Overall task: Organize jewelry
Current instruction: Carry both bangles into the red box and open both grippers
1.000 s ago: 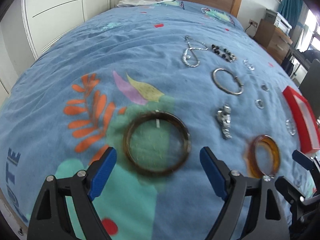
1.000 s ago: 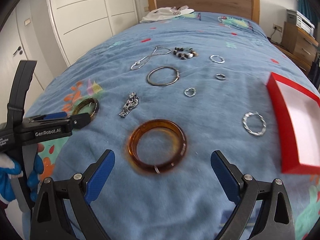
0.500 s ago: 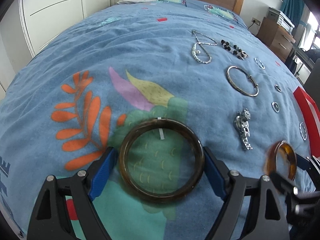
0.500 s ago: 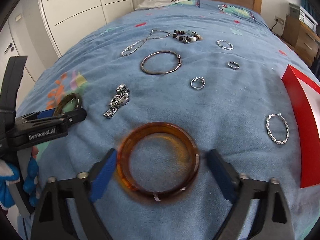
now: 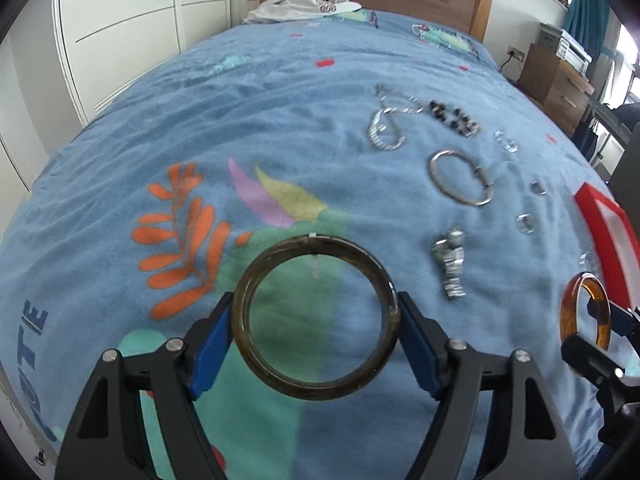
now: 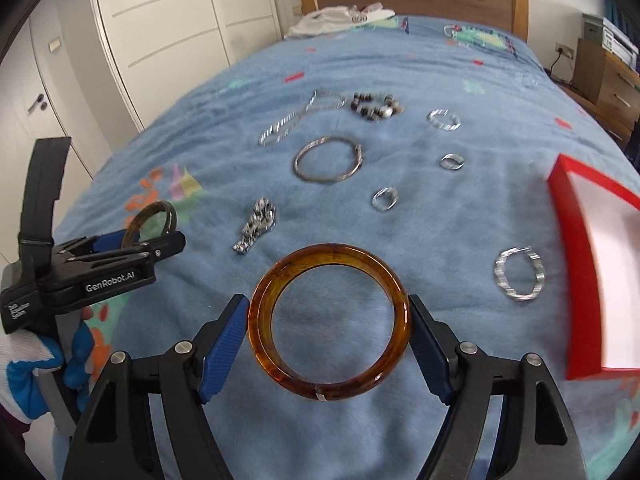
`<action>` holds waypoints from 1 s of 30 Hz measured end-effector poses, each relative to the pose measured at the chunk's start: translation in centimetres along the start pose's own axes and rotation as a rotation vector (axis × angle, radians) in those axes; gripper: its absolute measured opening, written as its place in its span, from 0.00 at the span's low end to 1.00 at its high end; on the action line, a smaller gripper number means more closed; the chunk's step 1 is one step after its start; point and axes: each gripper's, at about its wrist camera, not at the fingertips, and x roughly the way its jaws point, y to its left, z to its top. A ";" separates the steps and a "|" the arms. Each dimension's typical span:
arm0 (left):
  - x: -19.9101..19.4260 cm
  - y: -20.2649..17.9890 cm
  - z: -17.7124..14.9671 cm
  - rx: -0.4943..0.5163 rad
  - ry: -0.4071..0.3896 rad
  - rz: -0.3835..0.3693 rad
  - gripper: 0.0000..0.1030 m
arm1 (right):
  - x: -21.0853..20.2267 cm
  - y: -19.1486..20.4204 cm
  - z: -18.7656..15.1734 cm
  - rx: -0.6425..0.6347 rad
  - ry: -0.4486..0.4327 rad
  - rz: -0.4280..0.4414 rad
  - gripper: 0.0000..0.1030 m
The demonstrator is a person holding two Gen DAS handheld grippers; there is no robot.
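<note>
1. The dark brown bangle (image 5: 316, 316) sits between the blue fingers (image 5: 212, 344) of the left gripper (image 5: 316, 336), which press on its left and right edges; it appears lifted clear of the bed (image 5: 280, 120). Gripping across the widest part is likely what keeps a smooth ring from slipping out.
2. The amber bangle (image 6: 329, 320) is clamped the same way in the right gripper (image 6: 329, 340), one finger on each side of its rim, near the front of the bed.
3. Neither bangle has a long axis, being round. Each lies roughly in the plane of its fingers, tilted so the far rim is higher, with the opening facing up and toward the camera. A small white tag marks the dark bangle's far rim and the amber one's near rim.
4. Farther out, the loose pieces lie spread apart on the blue bedspread: a silver watch (image 6: 256, 226), a large silver hoop (image 6: 328, 159), a chain (image 6: 298, 116), a beaded bracelet (image 6: 374, 106) and a twisted silver bangle (image 6: 519, 274).
5. The red box (image 6: 576, 280) stands open at the right, probably where both bangles are headed.
</note>
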 end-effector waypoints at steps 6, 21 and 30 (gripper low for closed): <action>-3.2 -5.2 0.9 0.070 -0.031 -0.070 0.73 | -4.5 -3.5 0.0 0.028 -0.055 -0.027 0.75; -4.4 -27.3 5.4 0.320 -0.042 -0.335 0.73 | -10.6 -22.4 1.5 0.094 -0.077 -0.153 0.75; 0.3 -36.8 6.3 0.527 0.015 -0.393 0.73 | -6.4 -28.7 2.7 -0.012 0.009 -0.113 0.75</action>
